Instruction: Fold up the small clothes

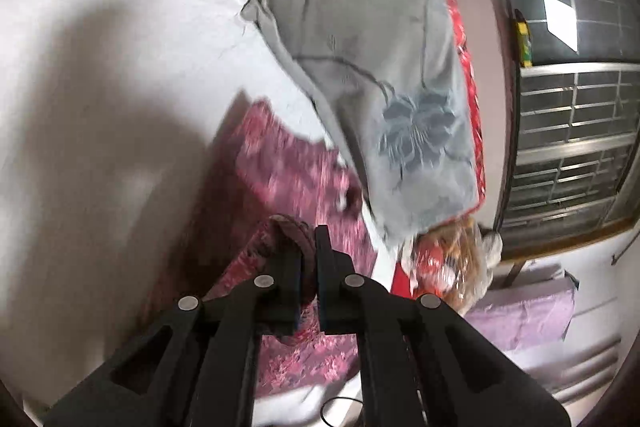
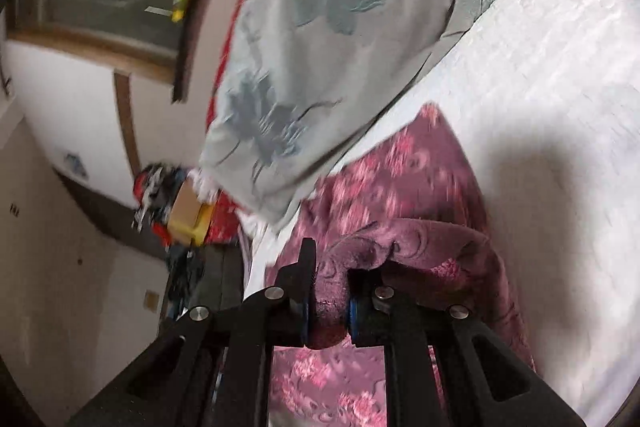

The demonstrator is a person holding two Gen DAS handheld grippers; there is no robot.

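On a white bed (image 1: 120, 47), a pink flowered cloth (image 1: 288, 167) lies beside a grey pillow (image 1: 380, 87). Both grippers pinch its near edge: the left gripper (image 1: 308, 259) has its jaws pressed on a bunched hem, the right gripper (image 2: 328, 291) likewise. The cloth stretches away from both jaws toward the pillow, seemingly lifted, though blur makes that uncertain.
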